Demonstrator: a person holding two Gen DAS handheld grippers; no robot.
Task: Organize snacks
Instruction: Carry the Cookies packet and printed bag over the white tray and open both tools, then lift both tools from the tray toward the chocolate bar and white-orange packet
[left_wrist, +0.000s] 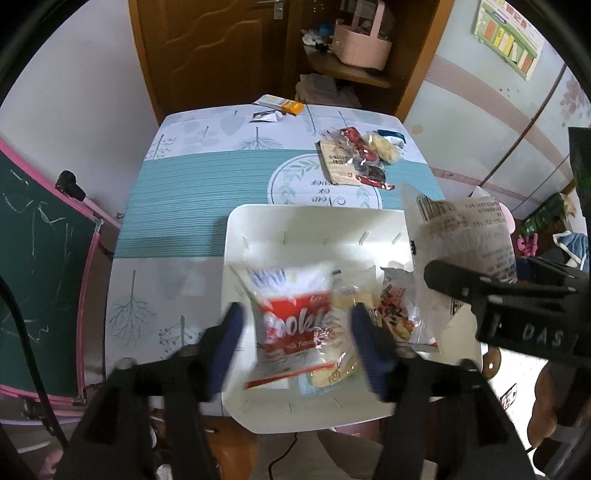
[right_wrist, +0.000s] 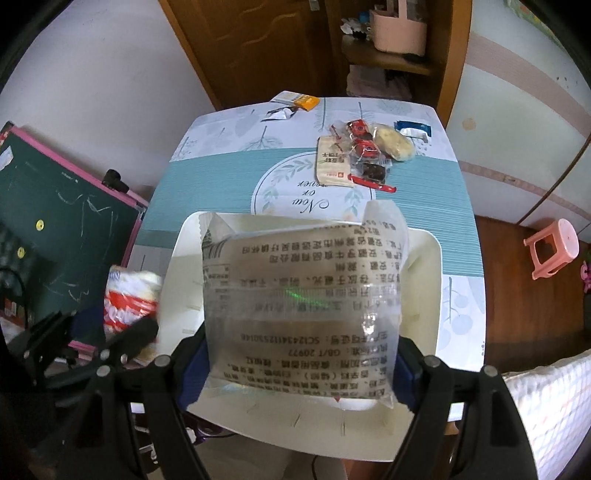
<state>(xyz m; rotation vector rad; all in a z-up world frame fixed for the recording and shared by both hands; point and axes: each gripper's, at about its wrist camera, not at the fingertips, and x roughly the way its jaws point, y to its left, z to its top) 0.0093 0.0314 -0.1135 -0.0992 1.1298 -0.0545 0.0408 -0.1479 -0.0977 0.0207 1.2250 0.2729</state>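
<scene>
Right gripper (right_wrist: 303, 369) clamps our printed packet (right_wrist: 303, 302) above the white bin (right_wrist: 428, 332). Left gripper (left_wrist: 295, 332) is spread, cookie pack (left_wrist: 295, 317) blurred between its fingers, apparently loose. Several snacks binned; table pile (left_wrist: 358, 155) remains.

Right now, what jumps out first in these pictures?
A big clear packet printed with Chinese text fills the right view, clamped in the right hand-held gripper above a white bin. In the left view, a red-and-white cookie bag sits blurred between the left hand-held gripper's spread fingers.
</scene>
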